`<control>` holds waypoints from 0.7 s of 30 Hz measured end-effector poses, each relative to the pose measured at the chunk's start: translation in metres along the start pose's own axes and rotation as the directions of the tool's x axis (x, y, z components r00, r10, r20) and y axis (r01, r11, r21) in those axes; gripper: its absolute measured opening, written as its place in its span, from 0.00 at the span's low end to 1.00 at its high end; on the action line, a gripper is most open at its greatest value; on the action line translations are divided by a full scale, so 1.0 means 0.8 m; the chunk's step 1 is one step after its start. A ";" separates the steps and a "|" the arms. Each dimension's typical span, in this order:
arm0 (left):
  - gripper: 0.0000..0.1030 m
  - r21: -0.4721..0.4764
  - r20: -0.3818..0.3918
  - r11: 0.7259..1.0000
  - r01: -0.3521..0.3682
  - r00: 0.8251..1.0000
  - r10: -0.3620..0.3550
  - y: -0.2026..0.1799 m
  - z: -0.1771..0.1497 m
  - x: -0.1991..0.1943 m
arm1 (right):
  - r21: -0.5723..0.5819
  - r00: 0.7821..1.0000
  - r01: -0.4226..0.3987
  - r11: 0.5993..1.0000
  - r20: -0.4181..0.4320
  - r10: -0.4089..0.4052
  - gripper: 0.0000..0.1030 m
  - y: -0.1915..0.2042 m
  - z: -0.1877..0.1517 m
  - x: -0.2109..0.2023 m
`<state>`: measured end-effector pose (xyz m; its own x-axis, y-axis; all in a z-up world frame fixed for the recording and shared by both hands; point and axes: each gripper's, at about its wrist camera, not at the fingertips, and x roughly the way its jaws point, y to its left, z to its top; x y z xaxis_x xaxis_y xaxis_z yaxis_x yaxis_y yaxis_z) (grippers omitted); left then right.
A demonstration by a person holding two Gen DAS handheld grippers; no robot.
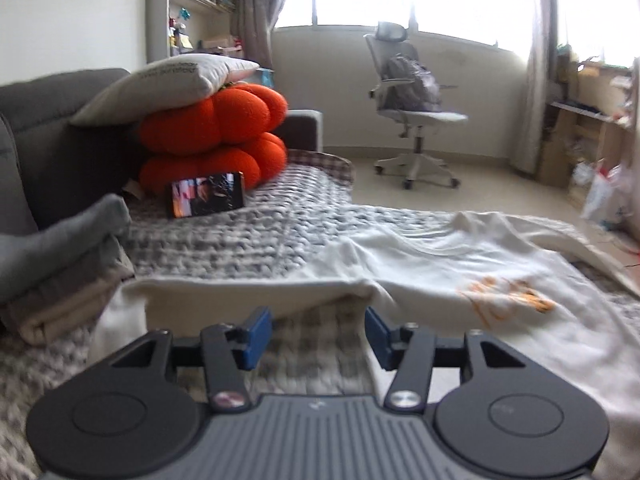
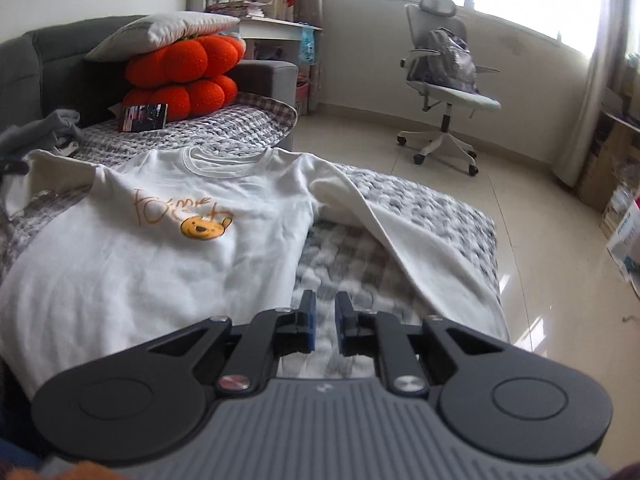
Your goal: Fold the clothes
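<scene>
A white long-sleeved sweatshirt [image 2: 160,256] with orange lettering and a yellow bear face lies front up on a grey-and-white knitted blanket [image 2: 420,200]. One sleeve [image 2: 404,240] runs down toward the blanket's right edge. In the left wrist view the sweatshirt [image 1: 440,264] is blurred, and its other sleeve [image 1: 240,292] lies crosswise just ahead of my left gripper [image 1: 318,334]. That gripper is open with only blanket showing between its blue pads. My right gripper [image 2: 326,326] hovers beside the sweatshirt's lower right edge. Its pads stand a narrow gap apart with nothing between them.
A stack of folded grey and beige clothes [image 1: 60,264] sits at the left. Behind it are orange cushions [image 1: 216,136], a white pillow [image 1: 164,84] and a phone [image 1: 206,199] against the grey sofa back. An office chair [image 2: 448,80] stands on the tiled floor.
</scene>
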<state>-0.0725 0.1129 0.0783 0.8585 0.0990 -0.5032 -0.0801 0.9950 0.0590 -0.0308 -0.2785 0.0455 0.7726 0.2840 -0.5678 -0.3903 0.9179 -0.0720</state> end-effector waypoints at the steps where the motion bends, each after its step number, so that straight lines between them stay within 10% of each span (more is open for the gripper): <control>1: 0.56 0.003 -0.008 1.000 -0.010 1.000 0.010 -0.004 0.003 0.008 | -0.003 1.000 -0.007 1.000 -0.006 0.007 0.14 0.000 0.004 0.006; 21: 0.85 -0.026 -0.030 1.000 -0.012 0.999 0.012 -0.020 0.088 0.086 | -0.046 0.995 -0.050 0.998 -0.086 0.046 0.15 0.002 0.083 0.108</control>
<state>0.0233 0.1027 0.1032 0.8419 0.1109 -0.5282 -0.1041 0.9937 0.0426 0.0691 -0.2343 0.0509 0.7081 0.3007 -0.6390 -0.4510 0.8888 -0.0815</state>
